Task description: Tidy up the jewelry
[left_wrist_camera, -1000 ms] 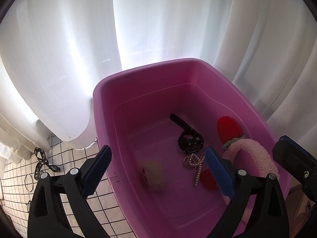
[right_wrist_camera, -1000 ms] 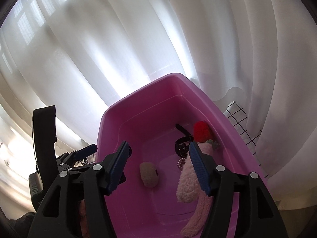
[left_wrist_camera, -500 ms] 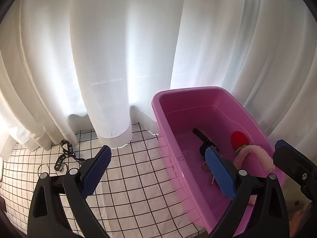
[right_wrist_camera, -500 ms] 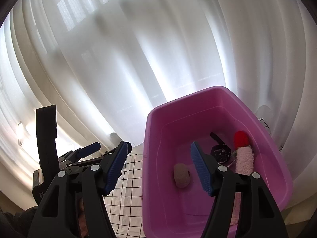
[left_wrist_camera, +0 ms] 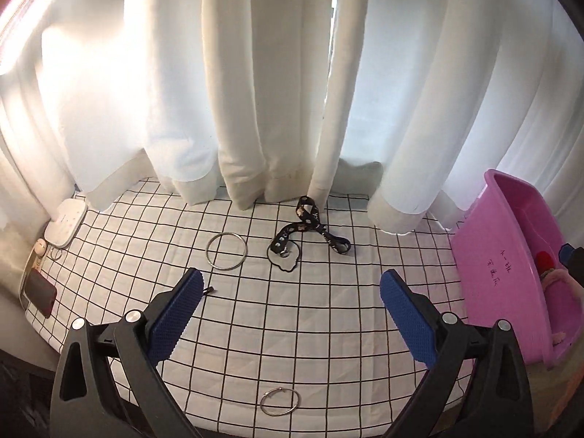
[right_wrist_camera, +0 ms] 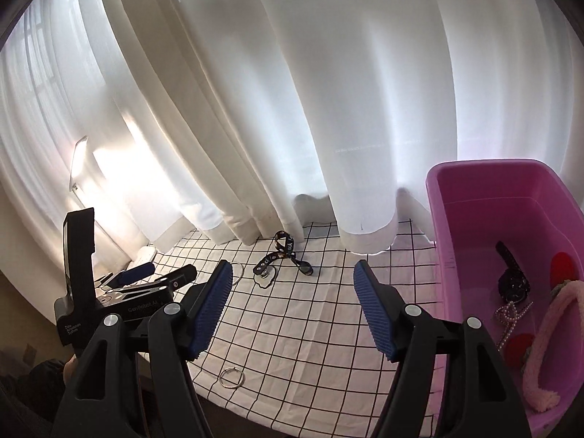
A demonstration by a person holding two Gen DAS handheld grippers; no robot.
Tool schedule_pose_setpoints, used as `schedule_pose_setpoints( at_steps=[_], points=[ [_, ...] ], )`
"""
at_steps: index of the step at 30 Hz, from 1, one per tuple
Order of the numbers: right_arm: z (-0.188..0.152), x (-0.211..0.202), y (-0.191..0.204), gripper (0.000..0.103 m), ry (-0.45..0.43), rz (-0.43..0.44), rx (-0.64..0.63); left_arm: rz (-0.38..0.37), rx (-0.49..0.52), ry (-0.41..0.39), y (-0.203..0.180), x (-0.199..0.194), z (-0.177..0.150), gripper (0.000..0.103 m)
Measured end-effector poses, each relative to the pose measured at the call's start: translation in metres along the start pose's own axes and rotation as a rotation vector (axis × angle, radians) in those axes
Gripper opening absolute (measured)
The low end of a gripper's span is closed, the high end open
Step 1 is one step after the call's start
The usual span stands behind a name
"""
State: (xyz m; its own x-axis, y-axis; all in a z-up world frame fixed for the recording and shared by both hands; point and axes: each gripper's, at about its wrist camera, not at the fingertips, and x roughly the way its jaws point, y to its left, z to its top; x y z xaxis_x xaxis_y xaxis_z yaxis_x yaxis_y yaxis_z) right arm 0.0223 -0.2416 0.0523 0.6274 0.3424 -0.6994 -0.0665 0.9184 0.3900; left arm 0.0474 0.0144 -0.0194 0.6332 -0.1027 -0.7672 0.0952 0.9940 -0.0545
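Left wrist view: my left gripper (left_wrist_camera: pixel 290 288) hangs empty, jaws wide apart, over the checked cloth (left_wrist_camera: pixel 328 328). Taking the pink tub (left_wrist_camera: pixel 511 255) as landmark, the large silver ring (left_wrist_camera: pixel 226 251) lies far to its left, just ahead of my left pad; the black strap (left_wrist_camera: pixel 310 224), angled toward the curtain, sits nearer the tub. My right gripper (right_wrist_camera: pixel 292 304), empty and opening, is beside the tub, so I judge the left one nearer the ring.

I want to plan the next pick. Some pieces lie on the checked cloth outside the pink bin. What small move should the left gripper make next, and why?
Probably lower the left gripper toward the large metal ring. It is open and empty, and the ring lies flat on the checked cloth just ahead of it, outside the pink bin. The black strap lies farther back by the curtain.
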Motion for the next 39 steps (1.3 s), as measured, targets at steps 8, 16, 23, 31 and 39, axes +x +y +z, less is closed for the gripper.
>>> schedule_pose_setpoints(
  at_steps=[8,16,23,31,39],
  points=[
    [-0.029,0.066,0.046,0.066,0.131,0.021,-0.03,0.128,-0.083,0.093,0.103,0.033,-0.037,0.096],
    [-0.095,0.132,0.086,0.066,0.302,0.032,-0.046,0.104,-0.09,0.174,0.148,0.076,-0.064,0.096],
    [-0.139,0.162,0.098,0.066,0.371,-0.032,-0.031,0.06,-0.043,0.212,0.155,0.119,-0.073,0.096],
    [-0.175,0.184,0.116,0.066,0.408,-0.083,-0.074,0.026,-0.019,0.235,0.149,0.162,-0.072,0.096],
    [-0.197,0.199,0.12,0.066,0.436,-0.136,-0.112,0.018,0.006,0.234,0.146,0.173,-0.076,0.096]
  ],
)
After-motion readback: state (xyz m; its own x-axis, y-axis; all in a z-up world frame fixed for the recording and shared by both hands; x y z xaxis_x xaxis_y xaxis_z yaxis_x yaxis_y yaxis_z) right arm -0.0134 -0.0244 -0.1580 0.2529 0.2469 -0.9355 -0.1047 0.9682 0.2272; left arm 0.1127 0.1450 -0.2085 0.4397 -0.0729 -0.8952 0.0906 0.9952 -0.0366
